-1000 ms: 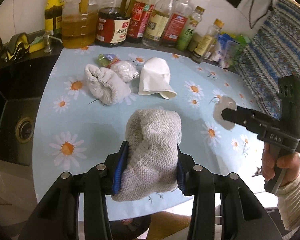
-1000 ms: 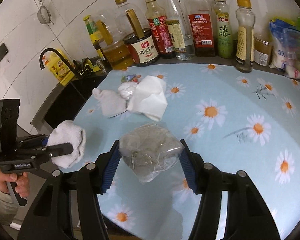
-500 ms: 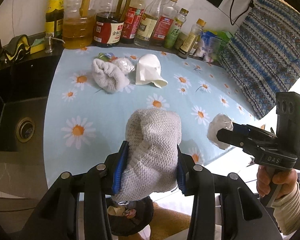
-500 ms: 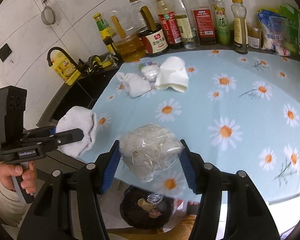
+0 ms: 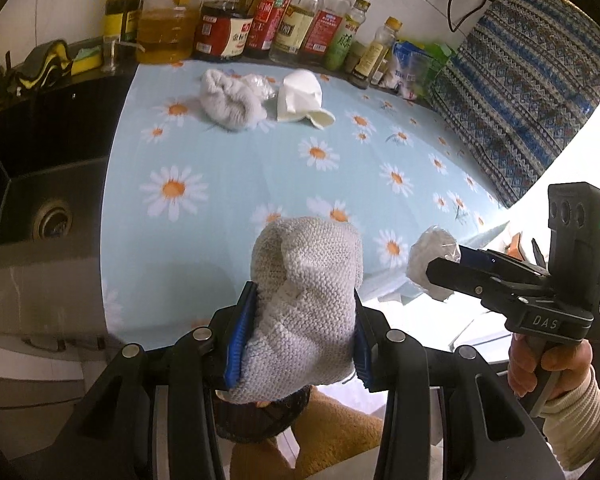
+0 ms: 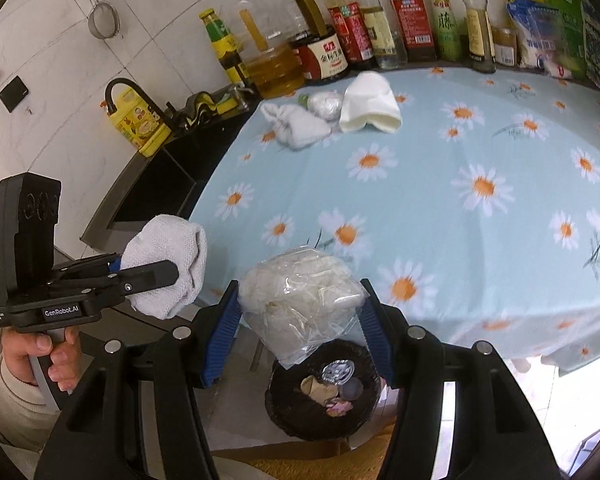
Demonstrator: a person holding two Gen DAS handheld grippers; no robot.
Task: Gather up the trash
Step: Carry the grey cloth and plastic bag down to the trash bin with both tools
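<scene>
My left gripper (image 5: 300, 340) is shut on a grey knitted cloth (image 5: 304, 304), held past the table's front edge above a dark trash bin (image 5: 260, 420). My right gripper (image 6: 296, 332) is shut on a crumpled clear plastic bag (image 6: 300, 300), hanging just over the same bin (image 6: 324, 392), which holds scraps. Each gripper shows in the other's view: the right gripper (image 5: 440, 276) with its bag, the left gripper (image 6: 156, 276) with its cloth. On the daisy tablecloth (image 5: 260, 176) at the back lie another grey cloth (image 5: 230, 100), a small plastic wad (image 5: 258, 84) and a white paper piece (image 5: 302, 96).
A row of oil and sauce bottles (image 5: 260, 20) lines the wall. A black sink (image 5: 40, 168) with a tap (image 6: 128, 92) lies left of the table. A patterned blue cloth (image 5: 540, 92) hangs at right. Snack packets (image 6: 540, 36) stand at the back right.
Both grippers have drawn back from over the table to beyond its front edge, each keeping its load. The trash bin has come into view beneath them.
</scene>
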